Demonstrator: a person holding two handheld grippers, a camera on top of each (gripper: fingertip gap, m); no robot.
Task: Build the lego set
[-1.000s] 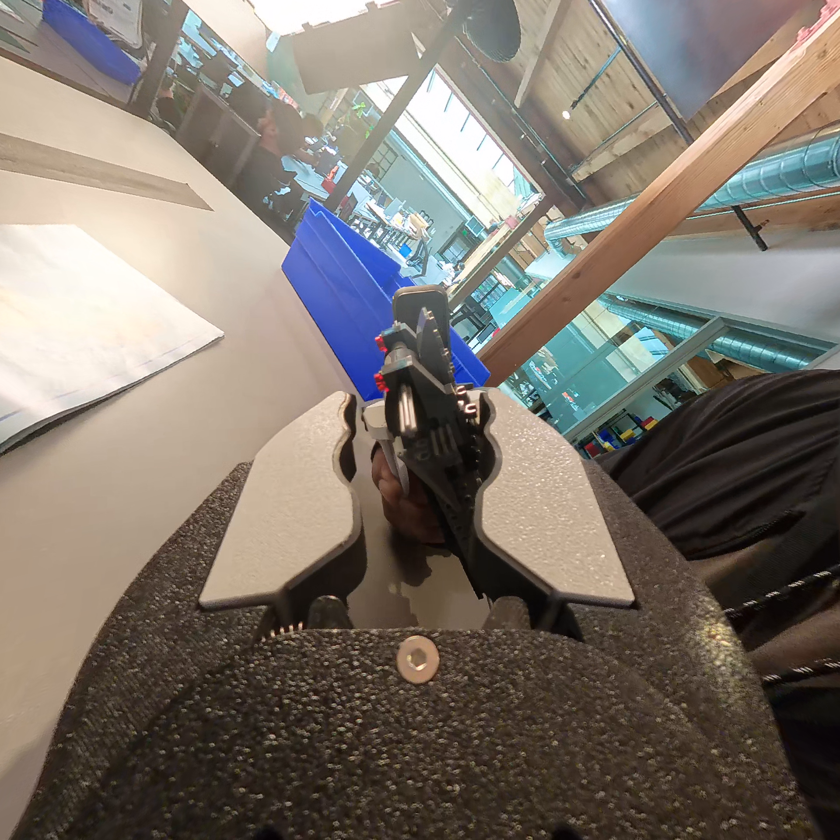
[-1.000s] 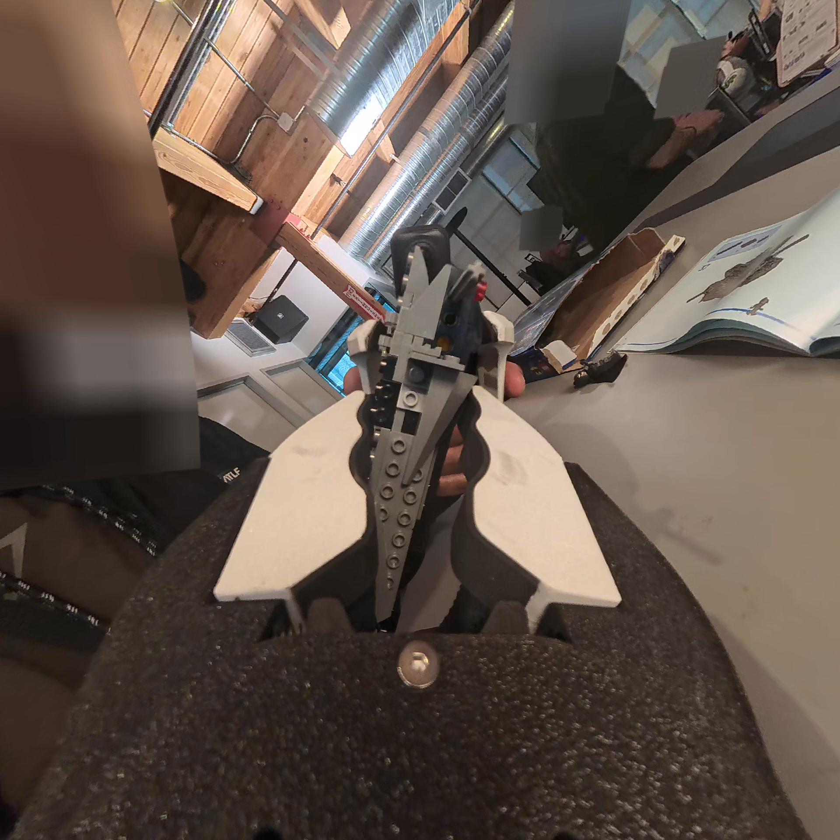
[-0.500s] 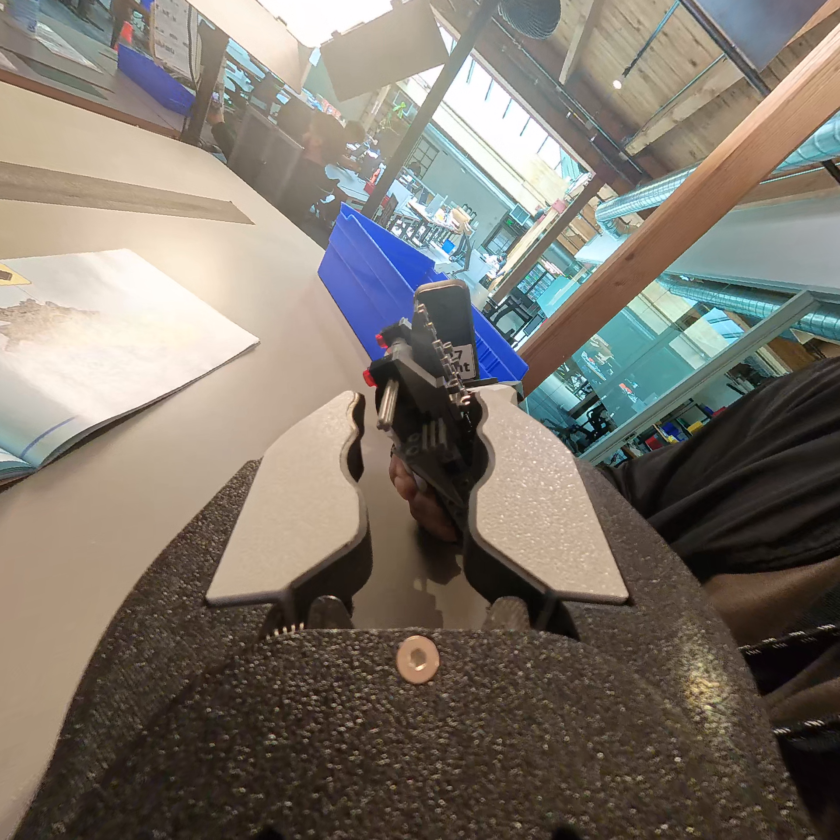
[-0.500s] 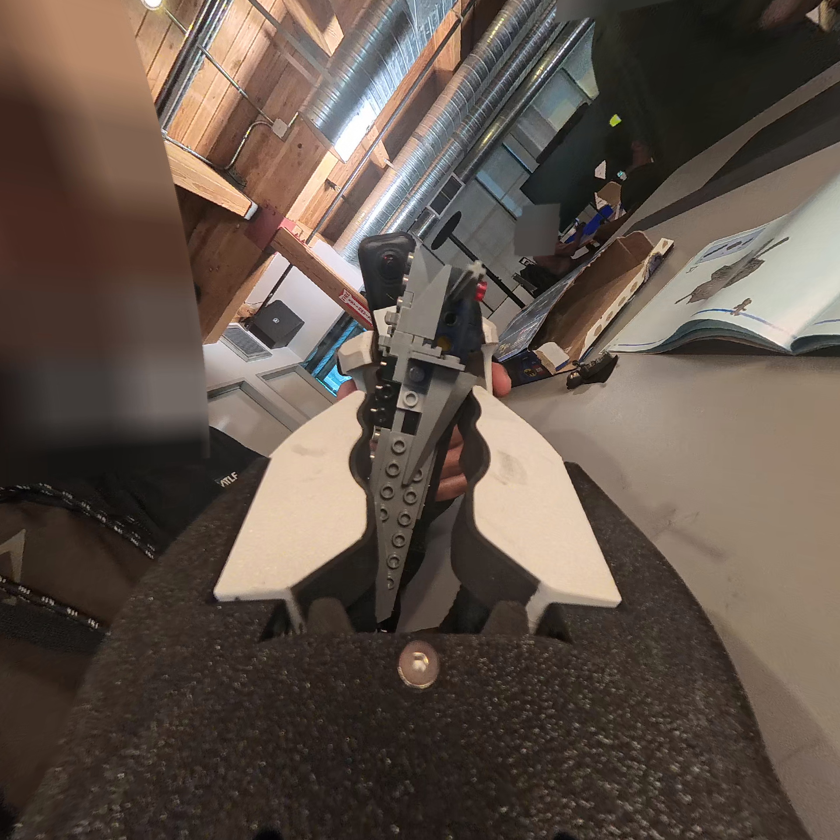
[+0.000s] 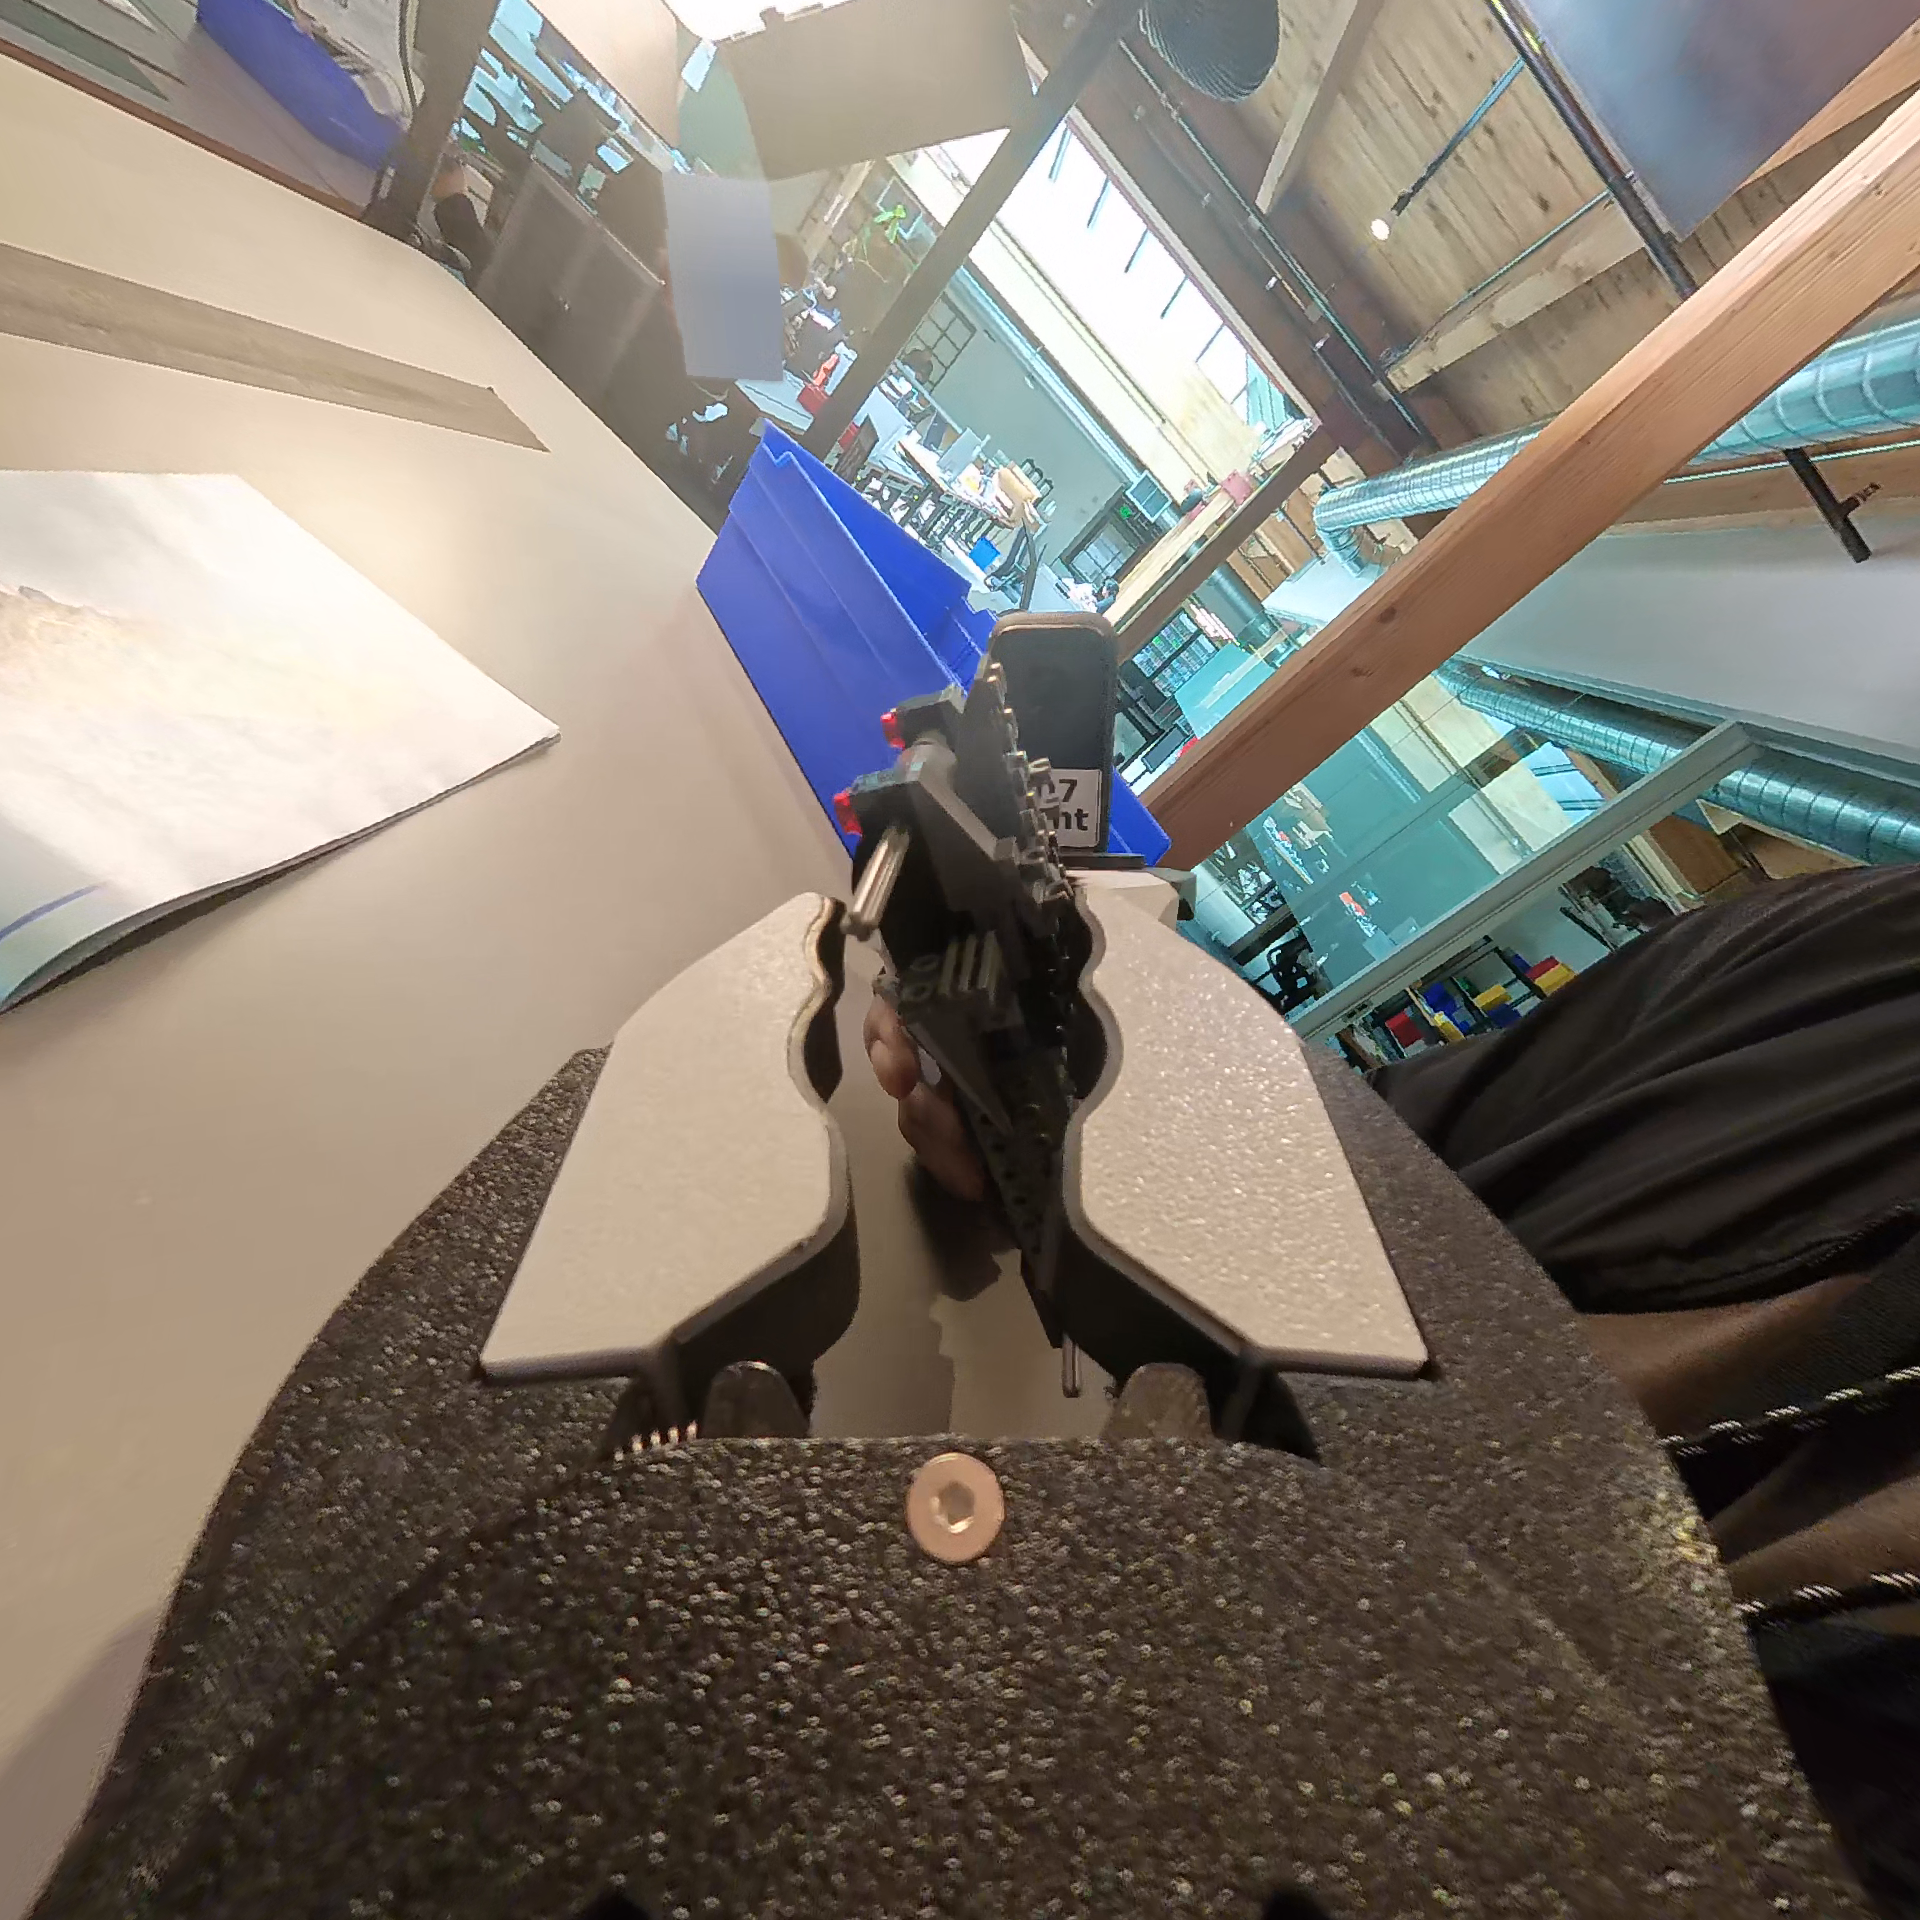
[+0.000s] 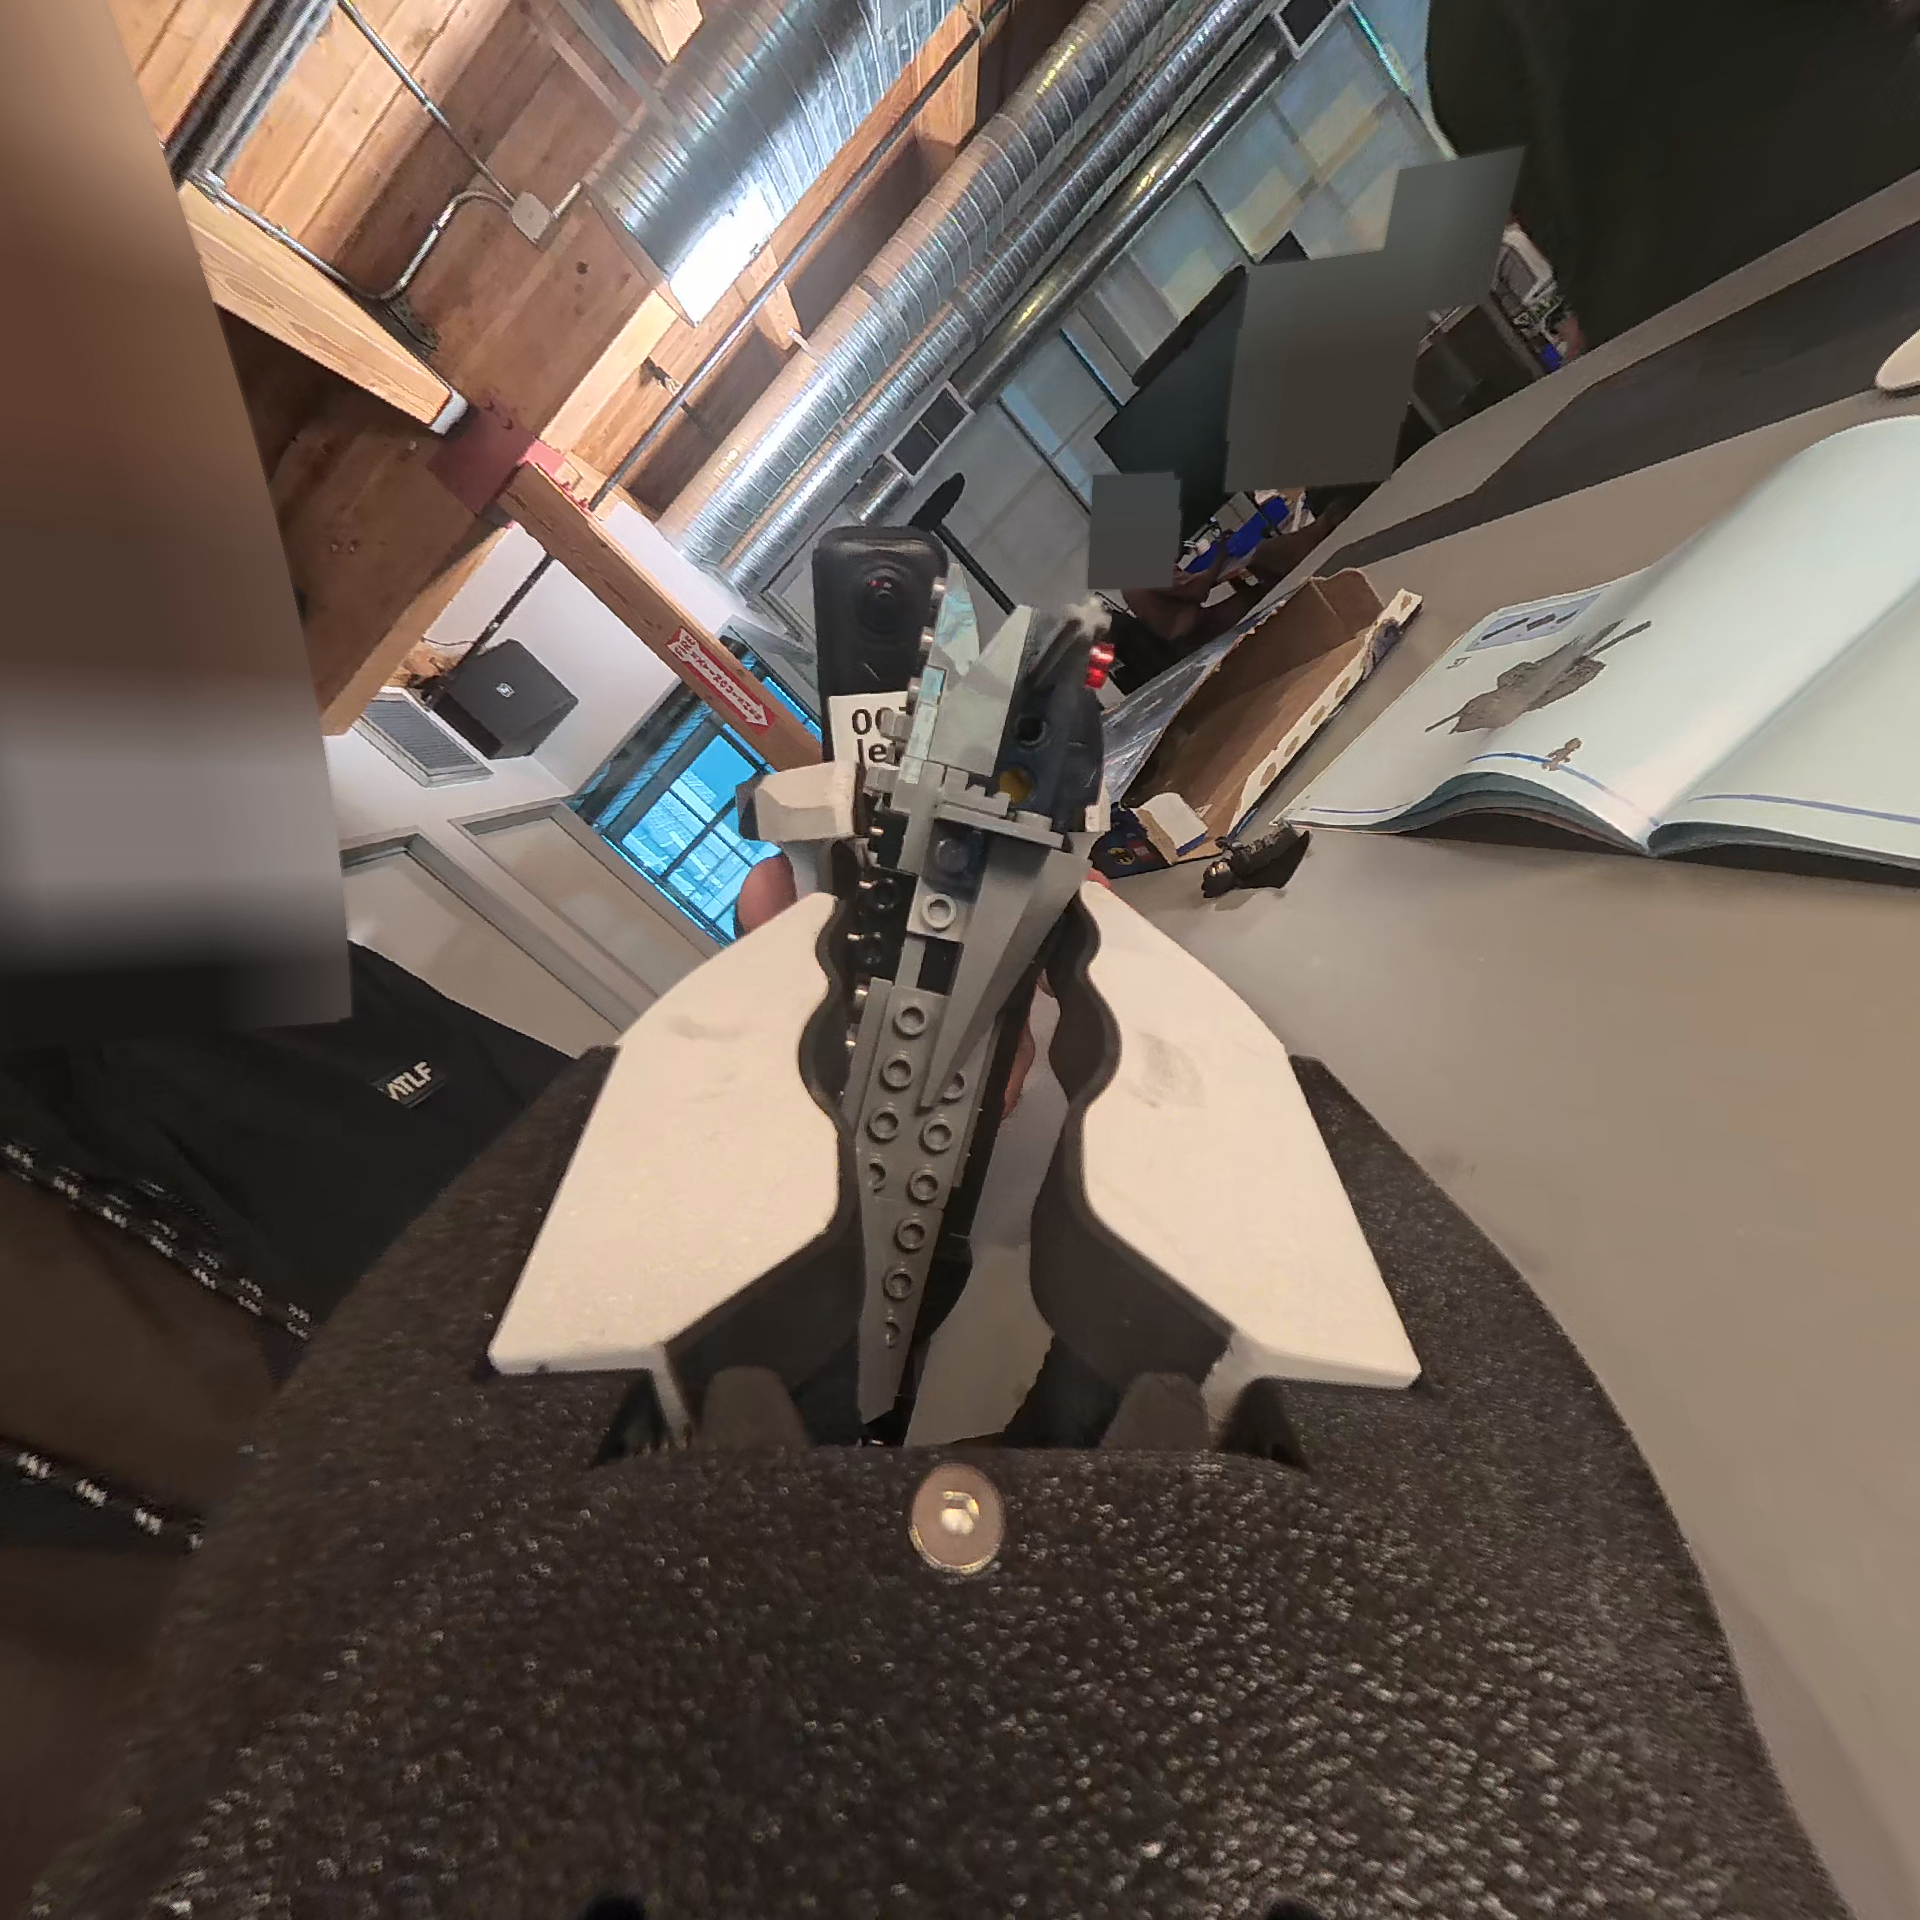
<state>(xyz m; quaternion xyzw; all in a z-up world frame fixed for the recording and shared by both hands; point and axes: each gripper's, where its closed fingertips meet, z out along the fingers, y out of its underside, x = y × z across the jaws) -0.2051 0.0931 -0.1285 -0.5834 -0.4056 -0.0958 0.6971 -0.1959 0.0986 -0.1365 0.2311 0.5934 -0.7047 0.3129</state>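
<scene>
Left wrist view: the left gripper [image 5: 961,997] points across a grey tabletop [image 5: 343,1039] with its jaws narrowed round the dark underside of a grey brick-built model [image 5: 977,904], which carries small red studs at its far end. The right-hand finger [image 5: 1195,1101] lies against the model's studded edge; on the other side a slim gap shows between the left-hand finger [image 5: 707,1101] and the model, though a small grey rod on the model reaches that finger's tip. Just behind the model stands the other gripper's black camera block [image 5: 1055,717]. An open booklet [image 5: 208,707] lies near the tabletop's left edge, and a blue bin [image 5: 831,613] sits at its far edge. A black sleeve [image 5: 1662,1091] fills the right side.

Right wrist view: the right gripper [image 6: 961,966] is closed on the same model [image 6: 935,997], seen here from its pale grey, wedge-shaped top, with both fingers pressed against its sides. The model is held up off the tabletop [image 6: 1455,1039], between the two grippers. The open booklet [image 6: 1683,717] lies toward the tabletop's right edge, an open cardboard box [image 6: 1278,675] beyond it, and a small black piece [image 6: 1257,857] rests just beside the booklet.
</scene>
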